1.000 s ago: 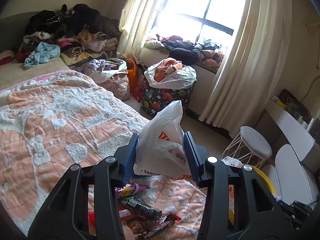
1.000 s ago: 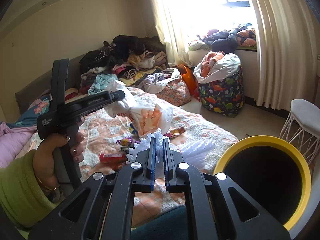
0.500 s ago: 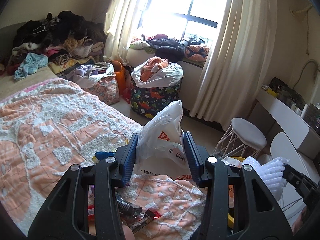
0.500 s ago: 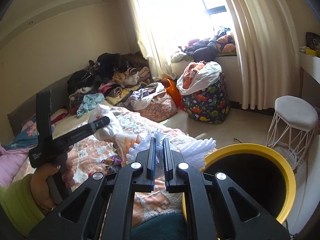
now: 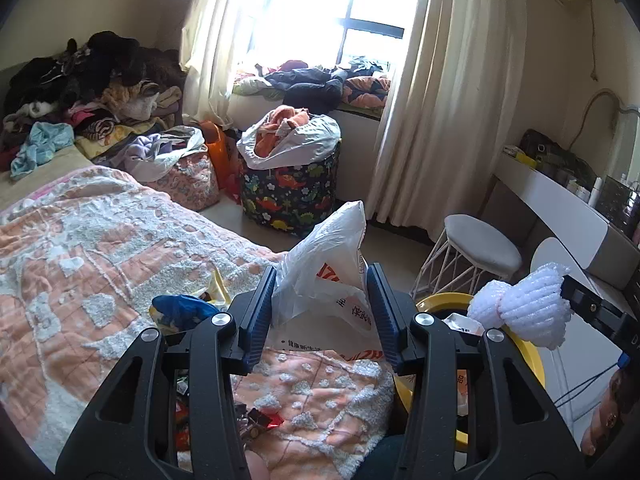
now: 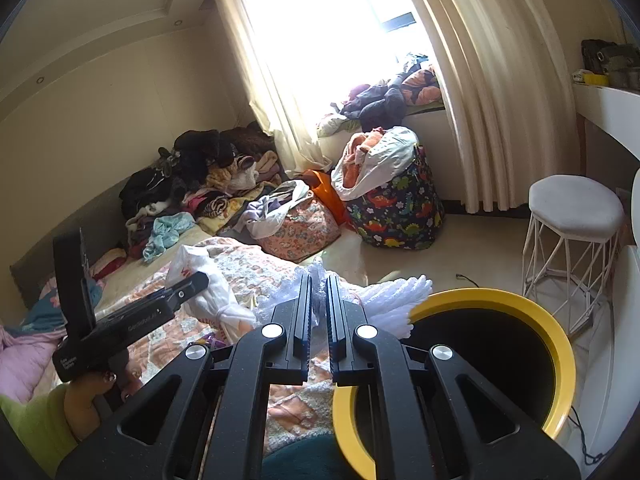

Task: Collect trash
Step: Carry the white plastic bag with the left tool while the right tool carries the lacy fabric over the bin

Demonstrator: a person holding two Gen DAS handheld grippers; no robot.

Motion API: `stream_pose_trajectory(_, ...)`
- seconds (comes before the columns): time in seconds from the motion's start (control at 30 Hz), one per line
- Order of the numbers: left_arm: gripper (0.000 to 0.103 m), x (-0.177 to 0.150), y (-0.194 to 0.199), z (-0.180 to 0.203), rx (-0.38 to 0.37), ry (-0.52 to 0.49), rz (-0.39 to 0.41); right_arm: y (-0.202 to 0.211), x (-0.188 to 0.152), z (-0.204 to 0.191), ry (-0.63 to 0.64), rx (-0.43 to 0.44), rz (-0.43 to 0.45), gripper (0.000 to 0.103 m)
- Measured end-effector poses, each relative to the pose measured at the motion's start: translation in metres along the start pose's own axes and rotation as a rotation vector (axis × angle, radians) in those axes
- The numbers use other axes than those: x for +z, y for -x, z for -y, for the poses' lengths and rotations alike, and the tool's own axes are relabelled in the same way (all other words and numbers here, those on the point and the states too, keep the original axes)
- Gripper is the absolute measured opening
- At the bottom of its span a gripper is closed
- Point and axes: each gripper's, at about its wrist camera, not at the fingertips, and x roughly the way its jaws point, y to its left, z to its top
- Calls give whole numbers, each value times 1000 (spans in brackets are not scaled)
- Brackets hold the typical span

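While both grippers carry something, the scene reads like this:

Left gripper: the left gripper [image 5: 322,312] is clamped on a crumpled white plastic bag [image 5: 328,276], held up above the bedspread [image 5: 80,248]; the bag bulges out between the two blue pads.

Right gripper: the right gripper [image 6: 318,300] is closed almost fully on a piece of white foam netting [image 6: 396,296], which fans out to either side of the fingers.

Bin: the yellow-rimmed bin [image 6: 560,344] stands just beside the bed, its dark mouth open; the foam netting hangs at its near rim, partly over the edge.

Step in hand: judged from this, the drop-off stage, with the foam netting nearly at the bin and the bag waiting behind it.

Next move: the right gripper would need to carry the netting fully over the opening and part its fingers; then the bag needs the same trip.

Left to collect: snack wrappers [image 5: 260,420] and a blue packet [image 5: 180,308] lie on the bedspread.

Risk: both pieces are light and springy, so either may cling to the pads or catch on the rim.
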Motion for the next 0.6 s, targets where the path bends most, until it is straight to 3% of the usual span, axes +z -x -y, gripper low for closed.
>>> stream_pose_trajectory(0.6, 38, -19, -17, 52, -70, -114, -42, -4, -6, 49, -147, -68, 2, 7)
